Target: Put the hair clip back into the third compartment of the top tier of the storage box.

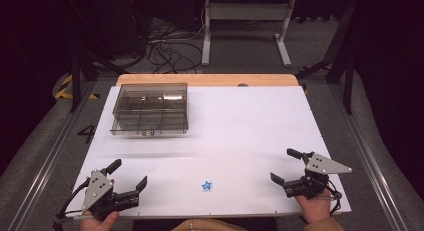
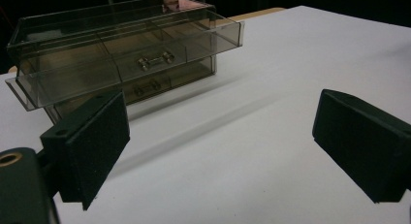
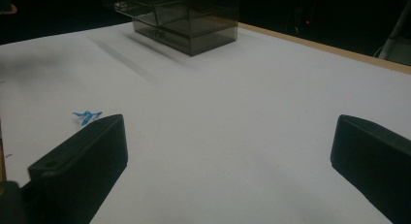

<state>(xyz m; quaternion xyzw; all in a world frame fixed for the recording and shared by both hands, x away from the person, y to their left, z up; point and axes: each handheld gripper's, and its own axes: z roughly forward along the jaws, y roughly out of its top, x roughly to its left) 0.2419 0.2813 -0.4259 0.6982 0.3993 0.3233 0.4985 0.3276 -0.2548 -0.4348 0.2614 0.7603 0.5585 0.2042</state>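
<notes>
A smoky clear plastic drawer box (image 1: 150, 109) stands at the back left of the white table top (image 1: 240, 126). Its upper drawer (image 2: 121, 59) is pulled out a little and shows a metal handle (image 2: 155, 60). A small blue star (image 1: 206, 185) lies near the front edge, between the two hands; it also appears in the right gripper view (image 3: 87, 116). My left gripper (image 1: 129, 175) is at the front left, open, with nothing between its jaws. At the front right my right gripper (image 1: 285, 165) is open too, holding nothing.
A wooden strip (image 1: 207, 80) runs along the table's far edge. Beyond it are cables on the floor (image 1: 165, 46) and a grey metal stand (image 1: 247, 28). Dark frame legs (image 1: 345, 56) stand at both sides.
</notes>
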